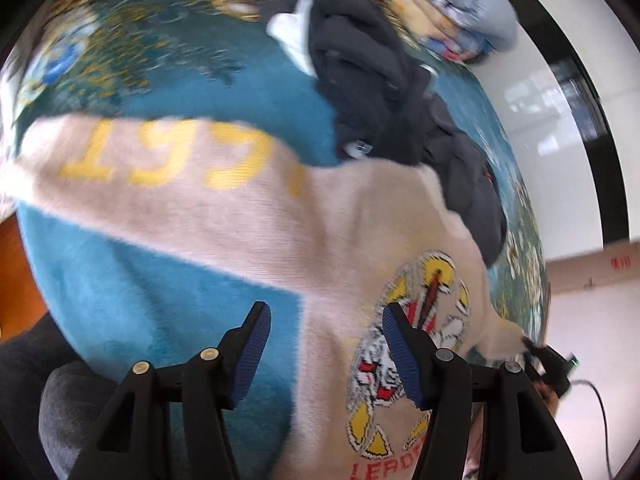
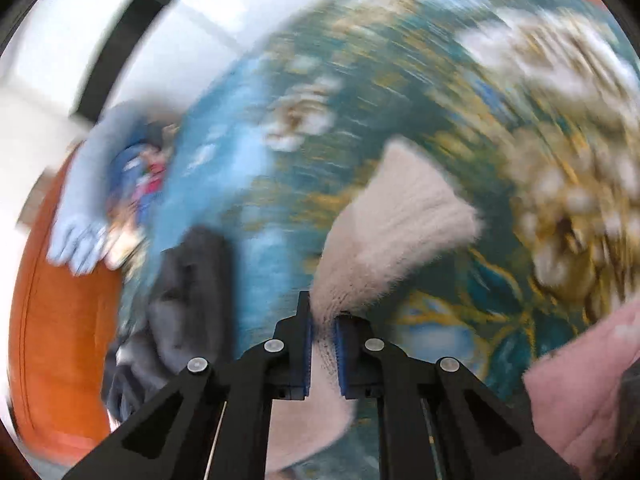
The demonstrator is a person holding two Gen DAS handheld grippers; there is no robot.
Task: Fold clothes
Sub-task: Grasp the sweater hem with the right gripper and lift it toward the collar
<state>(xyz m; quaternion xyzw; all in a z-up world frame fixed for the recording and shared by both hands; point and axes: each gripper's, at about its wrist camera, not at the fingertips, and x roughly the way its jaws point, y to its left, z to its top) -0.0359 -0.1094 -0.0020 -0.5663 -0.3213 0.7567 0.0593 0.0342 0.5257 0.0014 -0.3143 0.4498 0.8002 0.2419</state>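
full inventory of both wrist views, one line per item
Fuzzy cream knit sweater: 1, cream with yellow numerals and a red-yellow emblem, spread on the cloth.
Teal floral tablecloth: 1, teal, gold and white, covering the surface.
Dark grey crumpled garment: 1, charcoal, beyond the sweater.
White cloth: 1, tucked against the dark garment.
Folded clothes stack: 1 stack, pale blue and patterned, far edge.
Pink fuzzy fabric: 1, right wrist view, lower right.
Left gripper: open above the sweater.
Right gripper: shut on the sweater's edge.
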